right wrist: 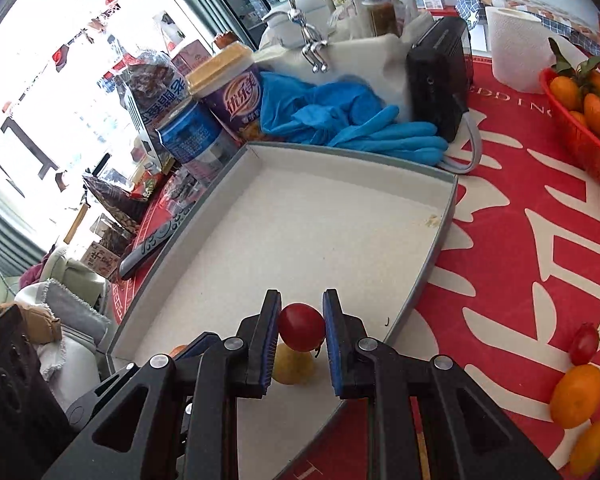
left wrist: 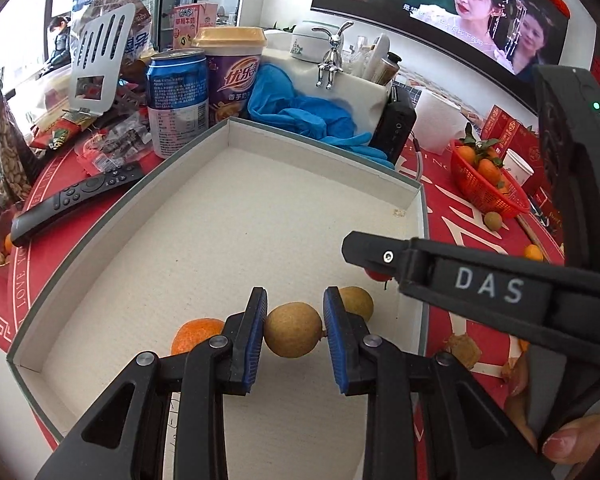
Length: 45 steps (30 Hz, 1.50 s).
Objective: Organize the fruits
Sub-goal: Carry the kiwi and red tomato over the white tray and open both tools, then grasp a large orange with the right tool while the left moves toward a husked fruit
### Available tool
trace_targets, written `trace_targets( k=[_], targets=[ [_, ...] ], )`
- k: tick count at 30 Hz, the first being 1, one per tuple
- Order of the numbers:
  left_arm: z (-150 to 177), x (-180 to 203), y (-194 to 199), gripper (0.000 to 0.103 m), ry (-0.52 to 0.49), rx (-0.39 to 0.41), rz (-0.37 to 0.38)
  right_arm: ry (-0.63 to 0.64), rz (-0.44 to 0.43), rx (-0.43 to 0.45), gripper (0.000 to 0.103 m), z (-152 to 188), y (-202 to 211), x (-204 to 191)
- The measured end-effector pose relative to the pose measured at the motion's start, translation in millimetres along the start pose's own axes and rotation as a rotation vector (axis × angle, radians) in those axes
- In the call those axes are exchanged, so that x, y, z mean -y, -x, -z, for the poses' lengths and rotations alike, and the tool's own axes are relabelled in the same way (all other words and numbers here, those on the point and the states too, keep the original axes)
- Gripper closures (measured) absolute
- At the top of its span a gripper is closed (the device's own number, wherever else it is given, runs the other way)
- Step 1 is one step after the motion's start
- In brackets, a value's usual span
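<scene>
Both views are bright with daylight. In the right wrist view the window (right wrist: 60, 80) at far left is blown out to white, washing detail from the things in front of it. Soft, short shadows lie under the fruit in the tray (left wrist: 220, 220). The screen (left wrist: 440, 8) on the far wall glows but stays readable. Fisheye bending curves the tray's straight walls and darkens every corner. The near claw arms and the person's fingers at the right edge look soft; the middle is sharp.

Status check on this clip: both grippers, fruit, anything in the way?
Left gripper shut on longan over the box. Right gripper shut on cherry tomato, above another longan. Grippers crowd the same near corner.
</scene>
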<state>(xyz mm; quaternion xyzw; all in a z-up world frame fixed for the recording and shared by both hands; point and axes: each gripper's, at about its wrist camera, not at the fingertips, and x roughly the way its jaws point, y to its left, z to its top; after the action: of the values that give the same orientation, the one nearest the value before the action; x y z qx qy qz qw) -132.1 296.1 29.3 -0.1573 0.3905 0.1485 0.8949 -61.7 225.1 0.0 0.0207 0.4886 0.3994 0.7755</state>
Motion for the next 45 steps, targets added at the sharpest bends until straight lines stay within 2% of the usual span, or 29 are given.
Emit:
trace_targets(
  k=[4, 8, 10, 11, 12, 13, 14, 16, 19, 22, 25, 29, 31, 34, 37, 40, 43, 45],
  targets=[
    [-0.7, -4.1, 0.4, 0.071, 0.007, 0.003, -0.008, 0.0, 0.015, 0.005, 0.081, 2.6, 1.6, 2.1],
    [-0.8, -3.2, 2.2, 0.07, 0.01, 0.016, -0.017, -0.017, -0.011, 0.017, 0.08, -4.0, 9.4, 5.5],
    [-0.6, -3.0, 4.4, 0.058, 0.007, 0.029, -0.028, -0.041, -0.044, 0.018, 0.08, -7.5, 11.5, 9.0],
    [-1.0, -2.9, 5.8, 0.043, 0.006, 0.036, -0.025, -0.055, -0.063, 0.018, 0.073, -9.1, 12.9, 11.3],
    [-1.4, -2.5, 8.3, 0.029, 0.008, 0.049, -0.02, -0.069, -0.086, 0.022, 0.061, -10.9, 15.0, 12.9],
    [-1.5, -2.2, 11.7, 0.024, 0.01, 0.069, -0.023, -0.083, -0.111, 0.034, 0.021, -12.4, 19.1, 14.3],
    [-1.5, -1.8, 15.2, 0.022, 0.011, 0.091, -0.026, -0.091, -0.153, 0.06, 0.001, -13.4, 25.9, 14.8],
    [-1.0, 1.0, 20.3, 0.022, -0.003, 0.117, -0.039, -0.099, -0.183, 0.12, 0.0, -15.5, 46.2, 13.7],
    [-1.3, 4.9, 25.5, 0.022, -0.002, 0.128, 0.001, -0.09, -0.137, 0.191, 0.0, -15.6, 77.2, 13.8],
    [-0.6, 15.5, 32.9, 0.022, -0.023, 0.153, 0.057, -0.108, -0.015, 0.259, 0.0, -6.8, 108.7, 28.9],
    [4.2, 35.9, 40.9, 0.022, -0.093, 0.179, 0.102, -0.133, 0.126, 0.287, 0.0, 14.0, 134.7, 53.7],
    [18.3, 73.3, 43.3, 0.022, -0.234, 0.17, 0.164, -0.177, 0.328, 0.224, 0.001, 52.5, 145.6, 91.6],
    [26.6, 93.6, 39.8, 0.022, -0.309, 0.158, 0.157, -0.201, 0.4, 0.171, 0.001, 74.8, 146.9, 110.3],
    [33.4, 115.8, 26.7, 0.022, -0.383, 0.121, 0.131, -0.235, 0.433, 0.114, 0.001, 107.0, 147.0, 133.4],
    [34.5, 126.2, 9.1, 0.022, -0.397, 0.06, 0.121, -0.225, 0.447, 0.082, 0.001, 129.6, 146.7, 142.0],
    [38.2, 132.5, -8.5, 0.022, -0.406, 0.001, 0.103, -0.146, 0.536, 0.07, 0.001, 135.2, 145.6, 134.1],
    [41.3, 136.8, -19.3, 0.025, -0.426, -0.049, 0.095, -0.096, 0.583, 0.053, 0.0, 139.9, 140.9, 132.6],
    [41.7, 137.8, -23.2, 0.025, -0.429, -0.067, 0.087, -0.087, 0.579, 0.064, 0.0, 140.9, 141.3, 135.2]
  ],
)
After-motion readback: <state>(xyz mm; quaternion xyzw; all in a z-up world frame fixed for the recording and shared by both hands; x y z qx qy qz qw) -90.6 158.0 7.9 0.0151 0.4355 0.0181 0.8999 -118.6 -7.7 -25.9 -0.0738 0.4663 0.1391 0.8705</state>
